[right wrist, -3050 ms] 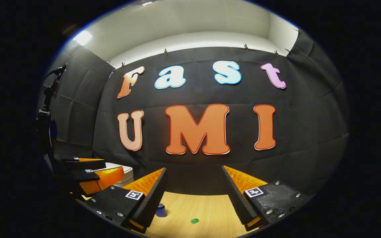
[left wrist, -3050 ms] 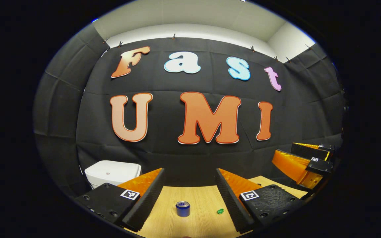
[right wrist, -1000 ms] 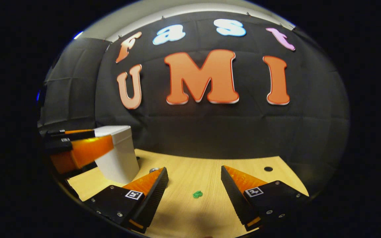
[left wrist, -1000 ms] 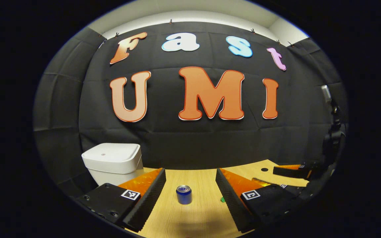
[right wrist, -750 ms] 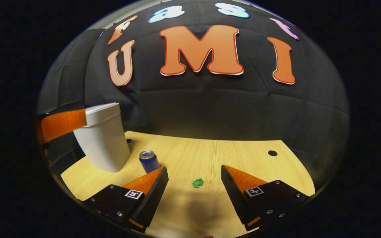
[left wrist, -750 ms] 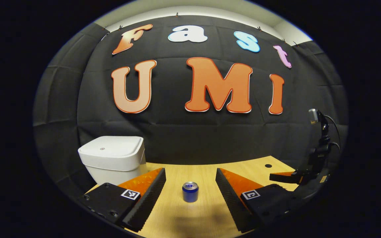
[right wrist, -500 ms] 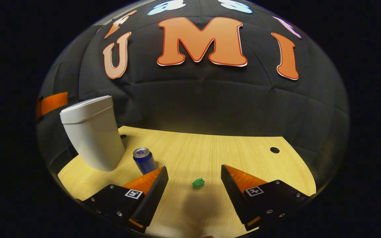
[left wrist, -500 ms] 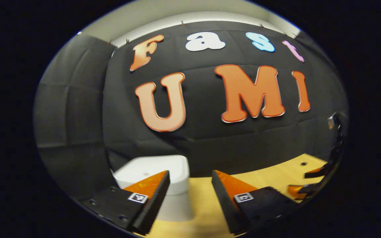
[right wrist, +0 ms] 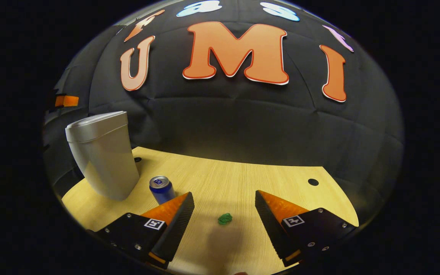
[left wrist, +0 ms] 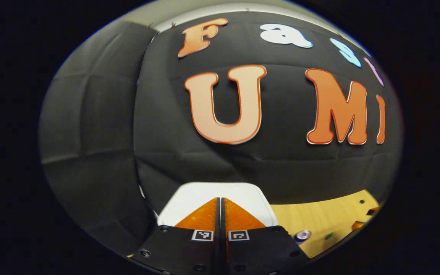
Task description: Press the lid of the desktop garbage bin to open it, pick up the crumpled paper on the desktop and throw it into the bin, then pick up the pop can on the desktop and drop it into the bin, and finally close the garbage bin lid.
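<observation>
The white desktop bin (right wrist: 101, 158) stands at the table's left with its lid (left wrist: 189, 194) down. My left gripper (left wrist: 220, 199) is shut with nothing between its fingers, poised over the lid; I cannot tell whether the tips touch it. A blue pop can (right wrist: 161, 189) stands upright just right of the bin, and its top (left wrist: 303, 235) peeks in low on the right of the left gripper view. A small green crumpled paper (right wrist: 225, 219) lies on the wood ahead of my right gripper (right wrist: 224, 198), which is open above the table. The left gripper (right wrist: 64, 101) shows at the far left of the right gripper view.
The light wooden table (right wrist: 243, 179) has a small round hole (right wrist: 313, 182) at its right rear and another (right wrist: 138, 159) behind the bin. Black cloth walls close in the back and left. The green paper (left wrist: 329, 236) is a speck by the can.
My left gripper swung left from over the can to above the bin lid and went from open to shut. The right gripper lowered toward the table, keeping the paper ahead of it.
</observation>
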Available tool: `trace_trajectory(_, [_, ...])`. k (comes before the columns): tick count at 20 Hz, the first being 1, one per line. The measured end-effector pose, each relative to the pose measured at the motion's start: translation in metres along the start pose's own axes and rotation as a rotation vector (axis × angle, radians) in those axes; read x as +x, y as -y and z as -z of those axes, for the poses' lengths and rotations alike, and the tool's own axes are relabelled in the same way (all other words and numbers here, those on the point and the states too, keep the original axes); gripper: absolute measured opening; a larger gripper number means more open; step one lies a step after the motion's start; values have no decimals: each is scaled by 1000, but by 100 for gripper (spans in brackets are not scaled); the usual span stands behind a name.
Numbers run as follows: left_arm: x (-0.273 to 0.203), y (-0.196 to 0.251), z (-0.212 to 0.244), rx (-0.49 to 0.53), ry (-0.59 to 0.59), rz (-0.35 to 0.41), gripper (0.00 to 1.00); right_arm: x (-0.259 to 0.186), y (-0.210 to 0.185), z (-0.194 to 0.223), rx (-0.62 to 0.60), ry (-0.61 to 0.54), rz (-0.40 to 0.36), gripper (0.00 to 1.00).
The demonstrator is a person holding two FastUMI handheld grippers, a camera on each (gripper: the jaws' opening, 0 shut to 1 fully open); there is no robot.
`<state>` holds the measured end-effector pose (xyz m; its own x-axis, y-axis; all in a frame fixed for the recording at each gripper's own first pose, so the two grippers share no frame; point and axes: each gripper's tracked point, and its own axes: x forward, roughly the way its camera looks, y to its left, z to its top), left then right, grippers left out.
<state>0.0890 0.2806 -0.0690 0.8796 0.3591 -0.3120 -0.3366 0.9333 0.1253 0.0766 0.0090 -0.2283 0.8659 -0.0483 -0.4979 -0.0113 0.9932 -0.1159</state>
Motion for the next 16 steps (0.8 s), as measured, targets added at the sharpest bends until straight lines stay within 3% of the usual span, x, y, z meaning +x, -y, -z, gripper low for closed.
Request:
trace_trajectory(2, [3, -4, 23, 21, -93, -4, 0, -2, 0, -2, -3, 11, 3, 96])
trace_trajectory(10, [12, -2, 41, 62, -183, 10, 0, -7, 5, -11, 18, 37, 4, 96])
trace_trajectory(14, [14, -2, 40, 72, -201, 16, 0, -10, 6, -15, 18, 54, 0, 96])
trace_trajectory(16, [8, -1, 21, 86, -143, 5, 0, -12, 7, -20, 24, 64, -6, 96])
